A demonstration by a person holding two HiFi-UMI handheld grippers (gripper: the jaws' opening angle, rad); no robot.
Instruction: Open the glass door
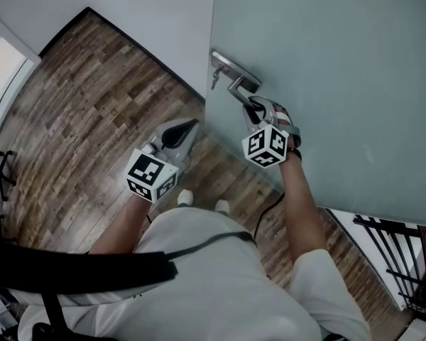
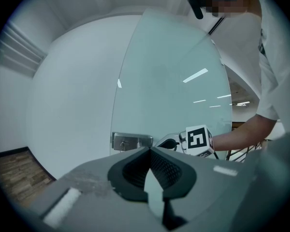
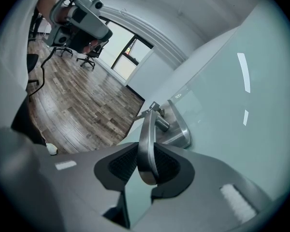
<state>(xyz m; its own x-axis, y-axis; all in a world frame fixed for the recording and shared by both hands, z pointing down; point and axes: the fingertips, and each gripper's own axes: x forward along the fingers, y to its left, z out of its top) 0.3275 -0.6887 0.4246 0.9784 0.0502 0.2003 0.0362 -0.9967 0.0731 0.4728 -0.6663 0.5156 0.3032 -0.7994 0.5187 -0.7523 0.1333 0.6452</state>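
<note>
Glass door fills the far right of the scene; its left edge runs beside the white wall; wood floor lies to the left and near. Metal lever handle and lock plate sit close to that left edge. Right gripper is at the handle; its own view shows the jaws clamped on the lever, which runs up between the pads to the plate. Left gripper hangs to the left, apart from the door, tips pressed together with nothing between them.
</note>
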